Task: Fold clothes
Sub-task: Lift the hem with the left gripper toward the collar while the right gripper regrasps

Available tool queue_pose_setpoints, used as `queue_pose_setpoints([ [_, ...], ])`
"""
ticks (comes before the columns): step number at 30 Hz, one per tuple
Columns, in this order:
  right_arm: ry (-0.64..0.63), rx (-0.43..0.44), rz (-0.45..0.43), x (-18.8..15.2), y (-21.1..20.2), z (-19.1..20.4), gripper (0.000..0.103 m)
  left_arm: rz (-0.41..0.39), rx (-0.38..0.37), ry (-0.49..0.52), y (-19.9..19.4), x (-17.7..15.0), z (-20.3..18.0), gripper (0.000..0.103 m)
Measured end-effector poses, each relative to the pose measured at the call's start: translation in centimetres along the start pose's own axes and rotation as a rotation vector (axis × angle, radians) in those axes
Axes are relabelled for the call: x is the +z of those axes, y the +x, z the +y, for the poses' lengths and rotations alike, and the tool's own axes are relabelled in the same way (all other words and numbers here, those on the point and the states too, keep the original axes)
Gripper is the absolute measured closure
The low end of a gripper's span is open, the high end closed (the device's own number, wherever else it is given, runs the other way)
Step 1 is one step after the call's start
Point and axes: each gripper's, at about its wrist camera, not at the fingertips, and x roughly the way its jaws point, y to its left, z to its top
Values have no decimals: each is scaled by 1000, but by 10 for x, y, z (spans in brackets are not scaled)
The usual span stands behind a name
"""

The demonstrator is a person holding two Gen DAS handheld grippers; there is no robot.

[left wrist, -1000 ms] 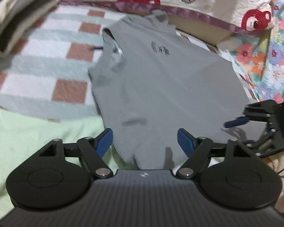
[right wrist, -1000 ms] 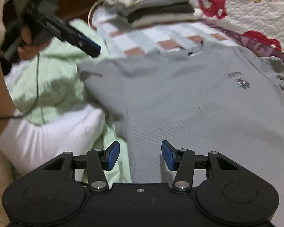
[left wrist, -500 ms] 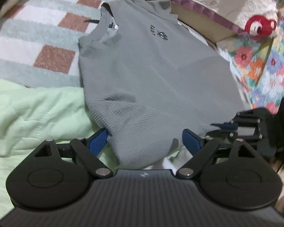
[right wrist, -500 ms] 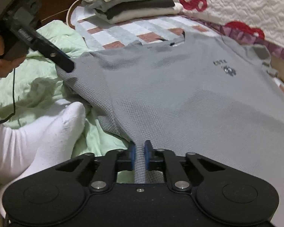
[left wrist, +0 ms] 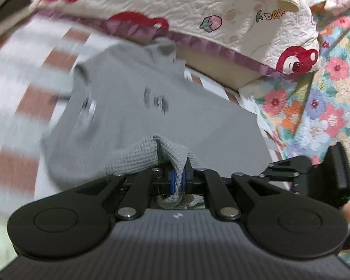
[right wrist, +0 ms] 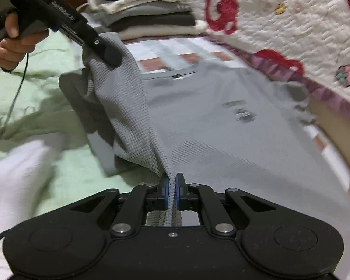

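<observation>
A second ago both grippers hang open over the flat grey T-shirt (right wrist: 221,144). Now the left gripper (left wrist: 179,179) clamps a bunched hem fold at 6 o'clock in its view, and the right gripper (right wrist: 172,194) pinches the hem too. The edge between them rises off the green blanket (right wrist: 46,98), draping toward 10 o'clock.
</observation>
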Motion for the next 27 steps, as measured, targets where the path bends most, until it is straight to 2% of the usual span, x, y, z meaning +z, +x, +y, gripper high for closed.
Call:
queue_pose_setpoints([
  [3, 5, -93, -4, 8, 17, -37, 97, 58, 137, 67, 48, 22, -3, 98],
  [5, 71, -149, 11, 4, 38, -62, 97, 80, 234, 97, 76, 30, -4, 98],
  [8, 299, -211, 34, -21, 59, -97, 97, 62, 285, 91, 88, 19, 0, 98],
  [10, 437, -198, 13, -39, 53, -110, 95, 49, 316, 84, 95, 11, 3, 98],
  [12, 510, -174, -17, -51, 41, -115, 91, 32, 297, 8, 90, 4, 17, 97],
  [15, 512, -138, -9, -54, 29, -121, 86, 23, 284, -60, 85, -6, 27, 97],
  [18, 522, -78, -42, -57, 22, -123, 63, 26, 298, -59, 87, -12, 26, 97],
  [21, 526, -35, -29, -60, 18, -118, 57, 29, 317, -56, 89, -10, 22, 97],
  [22, 502, -31, -2, -61, 18, -113, 51, 26, 323, -55, 89, -9, 21, 97],
  [24, 442, -39, 65, -63, 18, -103, 46, 14, 333, -48, 87, -9, 19, 97],
  [27, 338, -113, 206, -74, 19, -86, 40, -31, 343, -22, 78, -7, 11, 98],
])
